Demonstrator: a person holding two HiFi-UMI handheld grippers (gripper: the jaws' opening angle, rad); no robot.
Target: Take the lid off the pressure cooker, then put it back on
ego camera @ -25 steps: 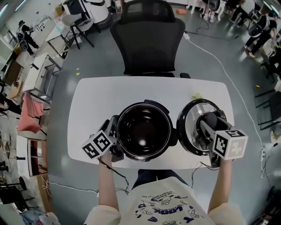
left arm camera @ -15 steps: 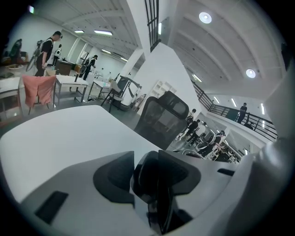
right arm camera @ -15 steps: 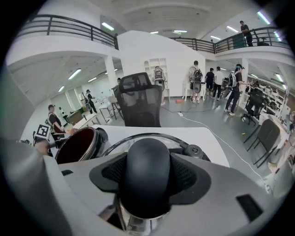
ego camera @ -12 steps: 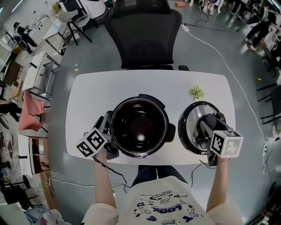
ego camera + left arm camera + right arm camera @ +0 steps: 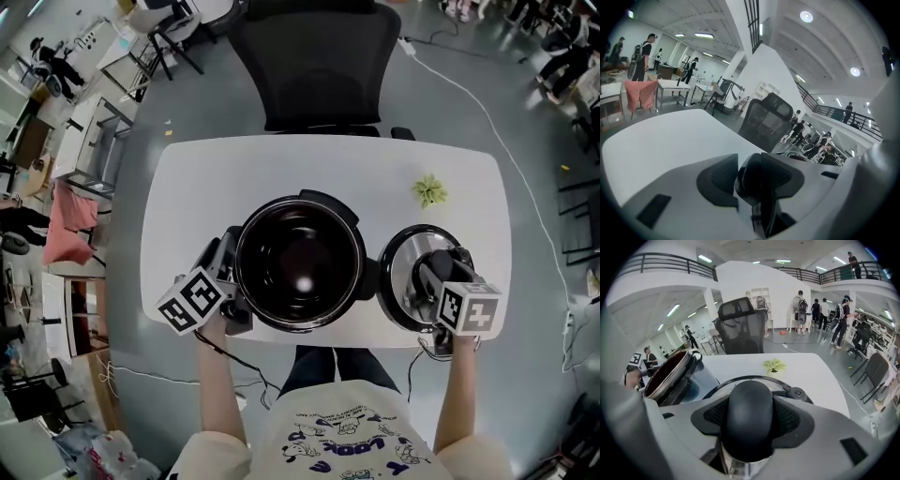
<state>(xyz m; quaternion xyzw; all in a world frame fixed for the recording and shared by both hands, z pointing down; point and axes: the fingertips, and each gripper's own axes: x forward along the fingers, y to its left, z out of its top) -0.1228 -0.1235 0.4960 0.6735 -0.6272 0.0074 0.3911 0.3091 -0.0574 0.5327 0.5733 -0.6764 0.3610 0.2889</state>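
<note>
On the white table point(image 5: 281, 178), the open pot point(image 5: 298, 277) has the left gripper point(image 5: 230, 279) squeezing its side handle point(image 5: 761, 183), and the lid point(image 5: 401, 281) is low just right of the pot, its knob point(image 5: 750, 413) pinched by the right gripper point(image 5: 439, 267), so home is leftward.

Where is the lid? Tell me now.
Head view: the lid is right of the open cooker, near the table's front edge, its handle clamped in the right tongs.
</note>
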